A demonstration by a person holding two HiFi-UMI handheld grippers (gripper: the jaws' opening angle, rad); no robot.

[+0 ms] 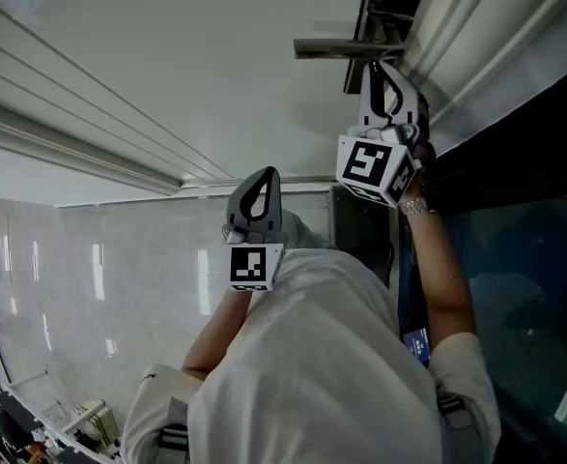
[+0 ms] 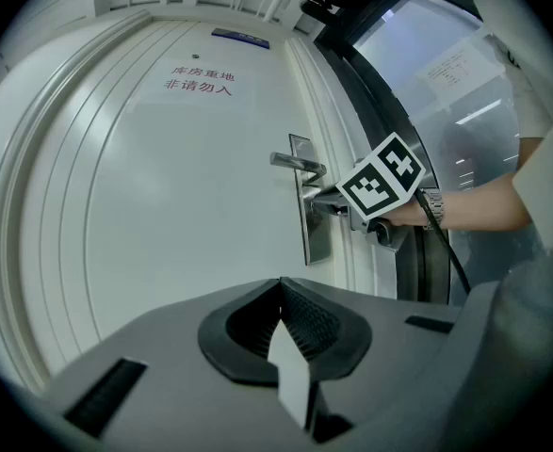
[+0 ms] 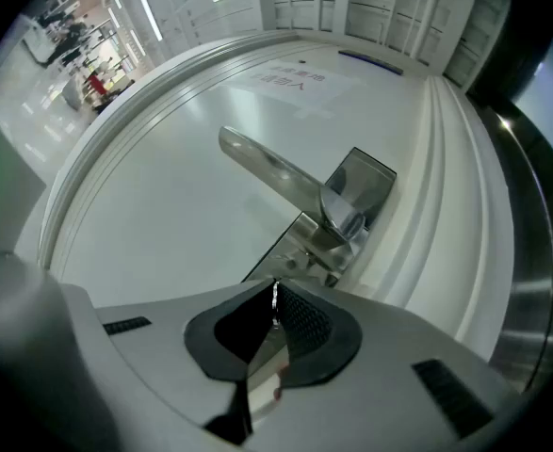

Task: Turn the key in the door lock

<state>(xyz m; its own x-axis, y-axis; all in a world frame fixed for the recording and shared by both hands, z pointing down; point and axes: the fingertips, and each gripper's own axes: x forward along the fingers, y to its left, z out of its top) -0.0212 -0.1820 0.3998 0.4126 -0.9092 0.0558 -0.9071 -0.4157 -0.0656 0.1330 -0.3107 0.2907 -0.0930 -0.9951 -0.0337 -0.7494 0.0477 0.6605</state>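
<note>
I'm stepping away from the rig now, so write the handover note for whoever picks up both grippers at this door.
Left gripper: jaws together, empty, held back from the white panelled door and pointing at it.
Right gripper: at the metal lock plate, just below the silver lever handle, jaws closed on a thin silver key.
Done: the key is gripped. Whether it has been turned at all cannot be told.
Left: turn the key in the lock, then let go.
</note>
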